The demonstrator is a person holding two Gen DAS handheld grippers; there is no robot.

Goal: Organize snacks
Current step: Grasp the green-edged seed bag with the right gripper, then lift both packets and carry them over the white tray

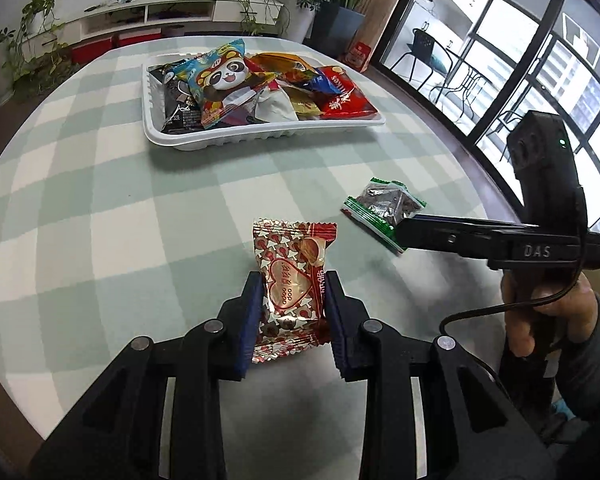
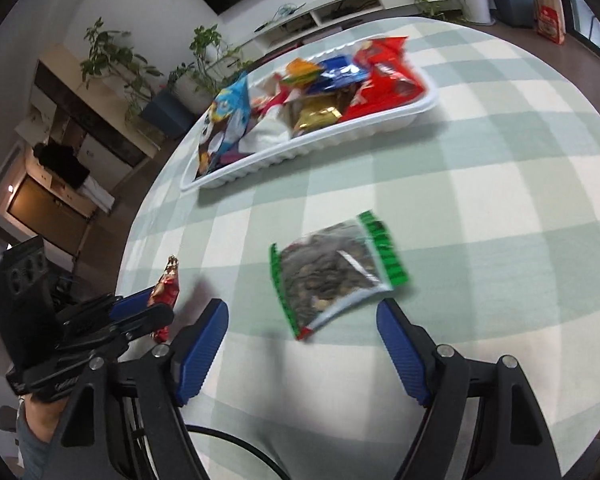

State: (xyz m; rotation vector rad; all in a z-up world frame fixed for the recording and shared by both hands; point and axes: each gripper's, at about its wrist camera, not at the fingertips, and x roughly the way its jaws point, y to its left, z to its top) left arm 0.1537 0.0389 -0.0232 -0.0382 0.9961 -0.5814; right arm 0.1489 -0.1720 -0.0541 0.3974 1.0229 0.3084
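My left gripper [image 1: 292, 280] is shut on a red and silver snack packet [image 1: 290, 284] with a heart print, held above the checked tablecloth; the same packet [image 2: 165, 290] shows edge-on in the right wrist view between the left gripper's fingers. A clear packet of dark seeds with green ends [image 2: 334, 272] lies on the table just ahead of my right gripper [image 2: 302, 318], which stands open over it with nothing between the pads. In the left wrist view that seed packet [image 1: 384, 208] lies partly under the right gripper's finger. A white tray [image 1: 260, 134] with several snack packets sits farther back.
The tray [image 2: 380, 124] holds a panda-print bag [image 1: 224, 80], a red bag [image 1: 346, 94] and others. The round table's edge [image 1: 460, 140] curves along the right, with glass doors beyond. Potted plants and a low white cabinet stand behind the table.
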